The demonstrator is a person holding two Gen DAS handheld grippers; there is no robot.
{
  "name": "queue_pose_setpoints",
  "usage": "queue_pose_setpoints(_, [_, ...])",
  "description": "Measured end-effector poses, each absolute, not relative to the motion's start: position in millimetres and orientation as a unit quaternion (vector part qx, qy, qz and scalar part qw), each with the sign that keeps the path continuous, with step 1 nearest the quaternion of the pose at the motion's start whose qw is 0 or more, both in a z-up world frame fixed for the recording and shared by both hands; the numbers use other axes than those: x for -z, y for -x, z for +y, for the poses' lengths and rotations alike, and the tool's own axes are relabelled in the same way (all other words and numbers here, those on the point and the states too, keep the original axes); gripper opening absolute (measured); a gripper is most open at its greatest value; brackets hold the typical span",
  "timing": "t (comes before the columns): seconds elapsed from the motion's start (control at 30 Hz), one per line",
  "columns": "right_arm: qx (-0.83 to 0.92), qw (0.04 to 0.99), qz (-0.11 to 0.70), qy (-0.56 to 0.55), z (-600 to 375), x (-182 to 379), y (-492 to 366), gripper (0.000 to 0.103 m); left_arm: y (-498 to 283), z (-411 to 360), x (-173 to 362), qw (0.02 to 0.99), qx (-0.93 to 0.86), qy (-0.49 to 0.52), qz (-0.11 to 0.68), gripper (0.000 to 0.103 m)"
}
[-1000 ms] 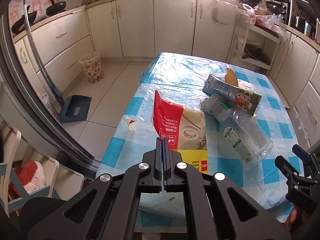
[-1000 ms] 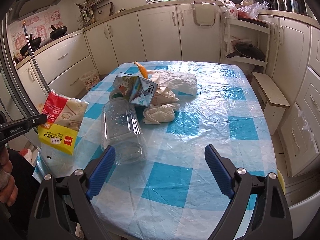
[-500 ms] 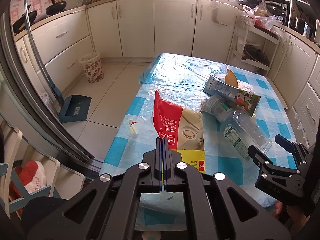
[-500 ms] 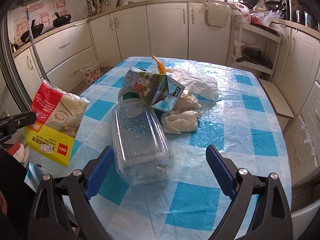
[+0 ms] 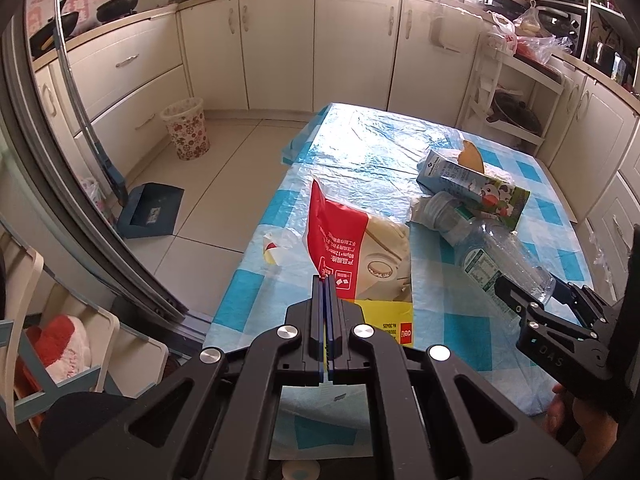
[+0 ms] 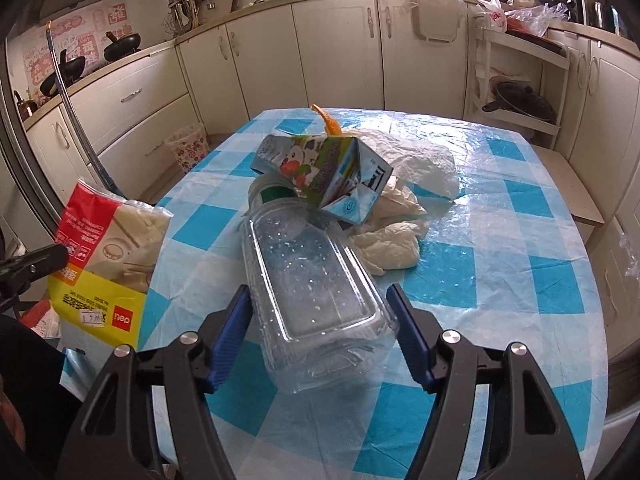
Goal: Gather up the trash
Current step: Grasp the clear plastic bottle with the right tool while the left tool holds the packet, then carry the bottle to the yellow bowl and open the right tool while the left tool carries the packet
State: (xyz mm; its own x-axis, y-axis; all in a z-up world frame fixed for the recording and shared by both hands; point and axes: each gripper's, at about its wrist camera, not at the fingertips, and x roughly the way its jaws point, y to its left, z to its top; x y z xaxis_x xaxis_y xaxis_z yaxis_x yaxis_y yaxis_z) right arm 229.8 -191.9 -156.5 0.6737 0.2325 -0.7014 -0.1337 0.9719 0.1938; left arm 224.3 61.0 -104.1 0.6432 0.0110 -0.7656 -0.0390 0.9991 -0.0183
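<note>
From my left claw (image 5: 325,280) I look down at the table (image 5: 460,332) with its blue and white checked cloth. This claw is squeezed tight, and it pinches the edge of a red, white and yellow packet (image 5: 356,256) that stands up right in front of it. Past the packet lies a clear plastic bottle (image 5: 496,252) on its side, with its cap end under a milk carton (image 5: 472,188). An orange peel (image 5: 472,156) sticks up behind the carton. My right claw (image 5: 532,292) comes in from the right side, with one finger on each side of the bottle's bottom end. On the floor, well away from the table, stand a flowery bin (image 5: 186,128) and a blue dustpan (image 5: 150,210). From my right claw (image 6: 320,312) I see the bottle (image 6: 312,276) lying between my two blue fingers (image 6: 230,336). This claw has just been closing and is about half wide now. The fingers sit close beside the bottle's bottom end, but I cannot tell if they press on it. The carton (image 6: 320,168) leans on the bottle's cap end, and the peel (image 6: 328,122) pokes up behind it. Crumpled white paper (image 6: 390,240) lies just beside the bottle on the right. The packet (image 6: 106,256) is at the left edge, and the tip of my left claw (image 6: 60,258) holds it.
</note>
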Motion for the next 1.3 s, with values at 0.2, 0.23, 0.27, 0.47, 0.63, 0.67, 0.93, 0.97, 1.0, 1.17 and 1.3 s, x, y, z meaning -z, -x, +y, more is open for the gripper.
queue_pose_setpoints(0.2, [-0.155, 0.9, 0.397, -0.093, -196.0, 146.0, -207.2, 0.062, -225.4, 57.6, 103.5, 0.907, -0.016, 0.017, 0.42, 0.001])
queue_pose_setpoints(0.23, [-0.159, 0.899, 0.396, -0.095, -197.9, 144.2, -202.9, 0.062, -225.0, 55.6, 102.9, 0.908, -0.016, 0.014, 0.418, 0.001])
queue_pose_setpoints(0.27, [-0.162, 0.9, 0.394, -0.096, -200.7, 142.2, -199.1, 0.061, -224.3, 53.5, 102.4, 0.909, -0.016, 0.011, 0.416, 0.001])
queue_pose_setpoints(0.47, [-0.173, 0.901, 0.383, -0.11, -220.9, 134.4, -171.3, 0.06, -217.6, 40.1, 94.8, 0.918, -0.015, -0.007, 0.397, 0.001])
queue_pose_setpoints(0.63, [-0.173, 0.906, 0.363, -0.133, -245.4, 126.1, -152.9, 0.059, -207.2, 24.7, 82.1, 0.928, -0.013, -0.025, 0.371, 0.001])
queue_pose_setpoints(0.67, [-0.17, 0.907, 0.36, -0.138, -251.0, 125.0, -149.8, 0.059, -204.4, 20.2, 79.8, 0.929, -0.01, -0.029, 0.368, 0.001])
queue_pose_setpoints(0.93, [-0.143, 0.916, 0.331, -0.175, -289.1, 116.4, -136.1, 0.058, -188.3, -11.5, 66.1, 0.935, 0.01, -0.054, 0.349, 0.001])
queue_pose_setpoints(0.97, [-0.14, 0.918, 0.327, -0.179, -292.9, 115.0, -134.2, 0.058, -186.8, -14.2, 65.1, 0.936, 0.012, -0.056, 0.348, 0.001])
queue_pose_setpoints(1.0, [-0.136, 0.919, 0.323, -0.182, -296.5, 113.8, -133.3, 0.058, -185.8, -16.3, 64.2, 0.936, 0.016, -0.057, 0.347, 0.001])
queue_pose_setpoints(1.17, [-0.122, 0.923, 0.307, -0.199, -312.4, 108.6, -128.1, 0.058, -180.8, -28.0, 61.1, 0.935, 0.028, -0.056, 0.349, 0.001])
queue_pose_setpoints(1.3, [-0.109, 0.926, 0.293, -0.211, -326.9, 103.2, -123.4, 0.058, -177.0, -35.9, 58.0, 0.935, 0.038, -0.055, 0.35, 0.001])
